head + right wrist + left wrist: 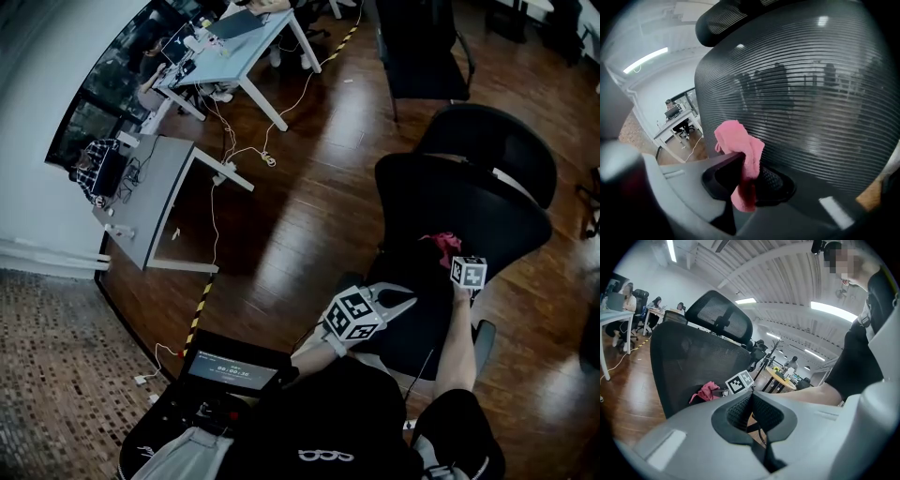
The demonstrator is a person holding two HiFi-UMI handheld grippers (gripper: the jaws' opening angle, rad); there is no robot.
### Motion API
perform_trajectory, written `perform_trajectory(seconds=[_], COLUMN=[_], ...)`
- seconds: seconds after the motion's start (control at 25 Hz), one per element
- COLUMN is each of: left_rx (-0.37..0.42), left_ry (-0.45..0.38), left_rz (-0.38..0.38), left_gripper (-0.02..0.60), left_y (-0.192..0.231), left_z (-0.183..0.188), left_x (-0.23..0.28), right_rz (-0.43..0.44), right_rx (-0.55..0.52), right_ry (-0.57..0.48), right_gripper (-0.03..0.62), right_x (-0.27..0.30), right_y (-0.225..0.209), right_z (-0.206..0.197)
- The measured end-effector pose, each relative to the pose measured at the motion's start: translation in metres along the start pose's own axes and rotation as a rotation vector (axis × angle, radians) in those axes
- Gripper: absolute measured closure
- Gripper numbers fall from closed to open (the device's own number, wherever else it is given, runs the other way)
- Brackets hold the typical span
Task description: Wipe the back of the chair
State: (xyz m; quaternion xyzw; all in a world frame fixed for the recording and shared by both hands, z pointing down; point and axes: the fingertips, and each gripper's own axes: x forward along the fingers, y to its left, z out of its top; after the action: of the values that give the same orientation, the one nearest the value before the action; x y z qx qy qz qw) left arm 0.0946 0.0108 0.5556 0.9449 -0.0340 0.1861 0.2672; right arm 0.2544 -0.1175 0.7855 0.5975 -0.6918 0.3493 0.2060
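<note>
1. Chair back (469, 202), black mesh, stood right of centre on the wood floor (309, 169), close before the person.
2. Pink cloth (740, 145) hung at the mesh; contact unclear. Right gripper (751, 176) jaws clamped on it.
3. Left gripper (751, 399), just left of the right one: jaws together, nothing between.
4. Desks (234, 37) stood far left.

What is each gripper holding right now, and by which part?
The right gripper pinches the pink cloth near its middle; a bunch sticks up toward the chair back, and a tail hangs below. The left gripper is shut and empty.
</note>
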Motion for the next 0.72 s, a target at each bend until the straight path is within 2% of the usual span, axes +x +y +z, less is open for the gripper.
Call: perform_trajectory(seconds=[0.72], left_rx=[0.035], left_ry=[0.050], left_rz=[-0.039], left_gripper=[0.589], left_y=[-0.040], left_z=[-0.007], left_x=[0.044], right_rz=[-0.136], right_rx=[0.135], right_ry=[-0.023], right_gripper=[0.534], right_x=[-0.056], right_y=[-0.103], right_z=[-0.038])
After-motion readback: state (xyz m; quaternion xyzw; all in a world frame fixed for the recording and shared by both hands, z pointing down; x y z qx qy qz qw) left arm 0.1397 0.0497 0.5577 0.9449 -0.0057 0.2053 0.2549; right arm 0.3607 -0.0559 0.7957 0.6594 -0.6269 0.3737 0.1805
